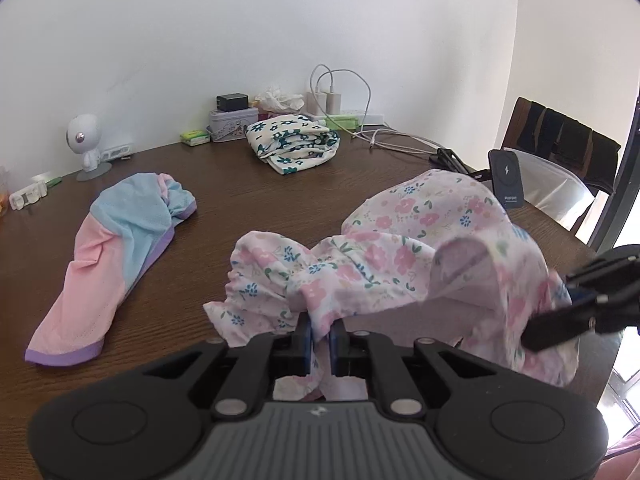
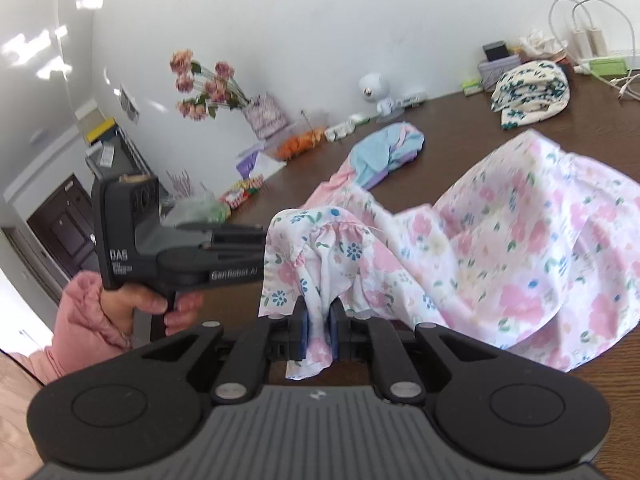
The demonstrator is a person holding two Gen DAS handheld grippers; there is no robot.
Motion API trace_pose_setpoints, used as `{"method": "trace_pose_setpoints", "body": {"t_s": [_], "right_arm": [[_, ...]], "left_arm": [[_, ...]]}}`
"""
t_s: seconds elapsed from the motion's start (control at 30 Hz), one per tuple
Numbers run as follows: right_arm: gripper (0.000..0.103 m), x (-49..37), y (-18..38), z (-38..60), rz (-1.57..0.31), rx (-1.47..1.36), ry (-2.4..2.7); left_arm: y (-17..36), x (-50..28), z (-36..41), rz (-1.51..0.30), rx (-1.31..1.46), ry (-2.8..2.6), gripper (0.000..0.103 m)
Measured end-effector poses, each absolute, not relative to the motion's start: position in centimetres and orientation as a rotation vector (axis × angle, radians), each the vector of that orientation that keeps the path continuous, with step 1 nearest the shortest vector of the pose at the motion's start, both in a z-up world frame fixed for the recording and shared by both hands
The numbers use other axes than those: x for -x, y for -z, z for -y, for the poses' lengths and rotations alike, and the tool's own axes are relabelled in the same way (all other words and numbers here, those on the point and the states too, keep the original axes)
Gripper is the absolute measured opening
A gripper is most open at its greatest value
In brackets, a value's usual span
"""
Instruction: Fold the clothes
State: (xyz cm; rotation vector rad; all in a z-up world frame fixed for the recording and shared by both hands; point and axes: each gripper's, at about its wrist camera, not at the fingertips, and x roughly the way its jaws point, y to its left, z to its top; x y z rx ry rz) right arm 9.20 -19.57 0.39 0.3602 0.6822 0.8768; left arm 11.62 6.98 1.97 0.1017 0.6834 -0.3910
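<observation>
A pink floral garment (image 1: 420,248) (image 2: 500,240) lies bunched on the brown wooden table (image 1: 240,184), with one edge lifted. My left gripper (image 1: 320,332) is shut on a gathered ruffled edge of it, and cloth hangs down between the blue pads. My right gripper (image 2: 320,324) is shut on another part of the same edge. In the left wrist view the right gripper (image 1: 592,300) shows at the right, against the cloth. In the right wrist view a hand (image 2: 132,304) in a pink sleeve holds the left gripper (image 2: 260,236), whose tips are hidden by fabric.
A pink, blue and purple garment (image 1: 120,248) (image 2: 384,152) lies flat at the left. A folded cream floral piece (image 1: 294,144) (image 2: 532,92) sits near the wall. A small white figure (image 1: 86,140), chargers with cables (image 1: 340,96), a phone stand (image 1: 506,178) and a chair (image 1: 560,140) ring the table.
</observation>
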Motion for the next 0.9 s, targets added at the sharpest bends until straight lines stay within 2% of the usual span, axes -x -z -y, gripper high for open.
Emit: {"method": "trace_pose_setpoints", "body": {"t_s": [0.13,0.23,0.3,0.43,0.5,0.77,0.87,0.9], "right_arm": [[0.01,-11.6,-1.5,23.7,-0.638,-0.508,-0.803],[0.01,-13.7,-0.9,26.0,-0.645,-0.613,-0.73],[0.01,-15.0,-0.2,27.1,-0.659,-0.673,-0.689],[0.01,-16.1,1.2,28.1,-0.683,-0.727,-0.645],[0.01,-16.4,1.4,28.1,-0.686,-0.728,-0.648],[0.01,-16.1,0.5,26.8,-0.671,-0.657,-0.708],[0.01,-15.4,-0.1,26.3,-0.656,-0.617,-0.723],[0.01,-15.1,-0.3,26.2,-0.65,-0.605,-0.728]], "left_arm": [[-3.3,-13.3,-5.4,-0.683,-0.091,0.408,0.01],[-3.2,-15.9,-4.0,-0.72,-0.057,0.392,0.016],[-2.8,-17.0,-3.5,-0.742,-0.032,0.382,0.039],[-3.2,-16.1,-3.8,-0.697,0.033,0.432,0.059],[-3.8,-15.0,-4.1,-0.66,0.049,0.476,0.072],[-5.6,-12.1,-0.2,-0.59,-0.124,0.68,0.074],[-5.4,-13.4,1.8,-0.616,-0.145,0.713,0.067],[-5.2,-13.9,2.3,-0.631,-0.142,0.726,0.058]]}}
